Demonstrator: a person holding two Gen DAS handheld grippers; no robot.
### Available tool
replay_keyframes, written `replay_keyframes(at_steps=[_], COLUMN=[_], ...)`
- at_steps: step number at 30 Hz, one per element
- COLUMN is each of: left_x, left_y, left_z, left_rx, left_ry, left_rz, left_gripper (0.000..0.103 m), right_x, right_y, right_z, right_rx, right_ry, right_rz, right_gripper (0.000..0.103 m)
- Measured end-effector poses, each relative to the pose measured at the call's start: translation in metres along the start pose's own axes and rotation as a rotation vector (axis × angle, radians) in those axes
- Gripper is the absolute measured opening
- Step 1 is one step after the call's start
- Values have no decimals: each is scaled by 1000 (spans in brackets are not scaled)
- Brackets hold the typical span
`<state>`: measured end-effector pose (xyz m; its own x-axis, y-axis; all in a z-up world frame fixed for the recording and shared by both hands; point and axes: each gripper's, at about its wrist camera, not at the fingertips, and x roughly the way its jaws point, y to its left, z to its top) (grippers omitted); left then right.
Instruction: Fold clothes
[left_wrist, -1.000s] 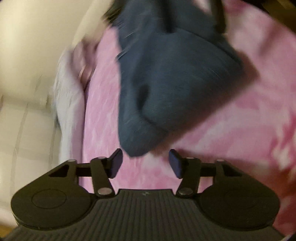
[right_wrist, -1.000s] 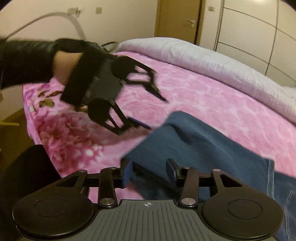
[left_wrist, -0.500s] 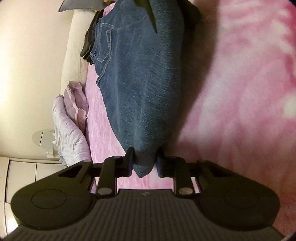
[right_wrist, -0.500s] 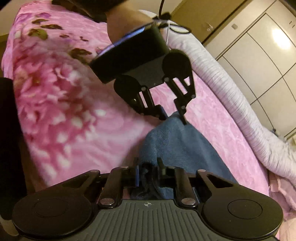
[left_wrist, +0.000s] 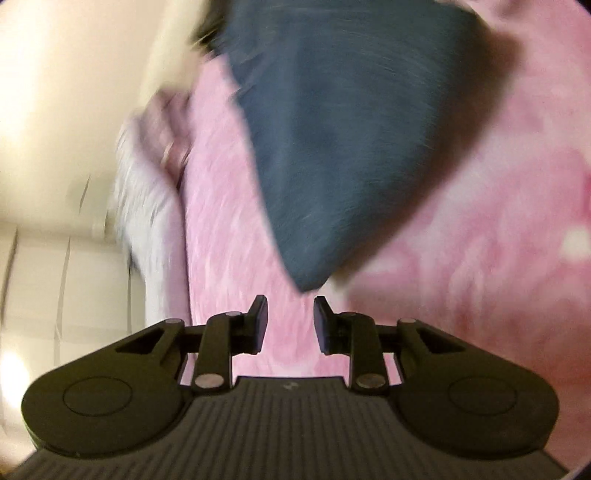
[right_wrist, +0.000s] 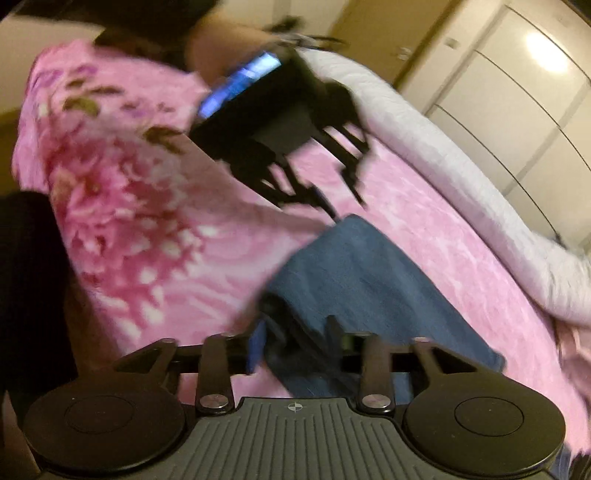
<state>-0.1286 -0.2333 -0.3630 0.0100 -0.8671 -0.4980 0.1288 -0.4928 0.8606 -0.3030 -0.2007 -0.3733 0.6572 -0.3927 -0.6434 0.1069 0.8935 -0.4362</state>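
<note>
Dark blue jeans (right_wrist: 373, 280) lie folded on the pink floral blanket (right_wrist: 140, 236). In the right wrist view my right gripper (right_wrist: 295, 338) has its jaws opening wide; the jeans' near folded edge lies between the fingers, and the pads no longer press it. My left gripper (right_wrist: 345, 205), blurred, hovers just beyond the jeans' far corner. In the blurred left wrist view the jeans (left_wrist: 343, 140) fill the upper middle. The left gripper (left_wrist: 290, 317) sits just short of the jeans' corner, its jaws opening slightly with only blanket (left_wrist: 480, 258) showing between them.
A rolled grey-white quilt (right_wrist: 461, 177) runs along the bed's far side, with wardrobe doors (right_wrist: 517, 92) behind it. A person's hand and dark sleeve (right_wrist: 207, 40) hold the left gripper. Dark clothing (right_wrist: 29, 280) stands at the bed's near left edge.
Half a second ago both grippers were shut on the jeans' edge. Both have let go: the left has drawn back from the corner, and the right's jaws have spread around the fold.
</note>
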Motion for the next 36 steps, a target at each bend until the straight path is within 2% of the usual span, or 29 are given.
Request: replay_keyframes(at_steps=[1, 2, 6, 9, 11, 16, 19, 22, 23, 24, 25, 26, 29, 31, 34, 36], left_x=[-5, -9, -36, -54, -66, -90, -89, -80, -75, -74, -73, -73, -73, -72, -68, -64], left_y=[7, 11, 21, 26, 24, 9, 5, 4, 4, 4, 5, 6, 12, 20, 33, 41], left_z=[-1, -3, -6, -3, 1, 7, 13, 17, 19, 21, 24, 26, 29, 30, 35, 45], left_rx=[-70, -122, -316, -476, -541, -615, -636, -666, -671, -669, -667, -666, -693, -737, -806, -807], left_ry=[24, 48, 114, 131, 129, 112, 93, 84, 83, 82, 80, 79, 83, 86, 90, 85], left_rz=[2, 7, 50, 71, 73, 70, 66, 57, 56, 60, 65, 74, 122, 140, 160, 162], left_gripper=[27, 31, 35, 39, 41, 42, 43, 43, 43, 43, 43, 44, 45, 45, 45, 45], right_x=[-3, -5, -4, 4, 15, 28, 35, 44, 48, 50, 51, 48, 31, 13, -21, -46], right_y=[-2, -3, 8, 27, 41, 49, 41, 47, 47, 44, 40, 35, 14, -11, -65, -105], right_z=[-4, -9, -13, -8, -10, -20, -27, -25, -24, -21, -19, -18, -12, -6, 2, 0], right_rx=[2, -3, -52, -108, -183, -296, -304, -384, -392, -382, -365, -341, -227, -113, 104, 231], right_ry=[-4, -7, -29, -61, -80, -120, -87, -92, -95, -92, -86, -96, -154, -213, -318, -396], right_rz=[-13, -26, -14, 15, -6, -132, -175, -207, -199, -172, -133, -121, -102, -88, -73, -79], right_gripper=[76, 79, 79, 79, 79, 78, 75, 75, 69, 62, 33, 23, 16, 15, 15, 15])
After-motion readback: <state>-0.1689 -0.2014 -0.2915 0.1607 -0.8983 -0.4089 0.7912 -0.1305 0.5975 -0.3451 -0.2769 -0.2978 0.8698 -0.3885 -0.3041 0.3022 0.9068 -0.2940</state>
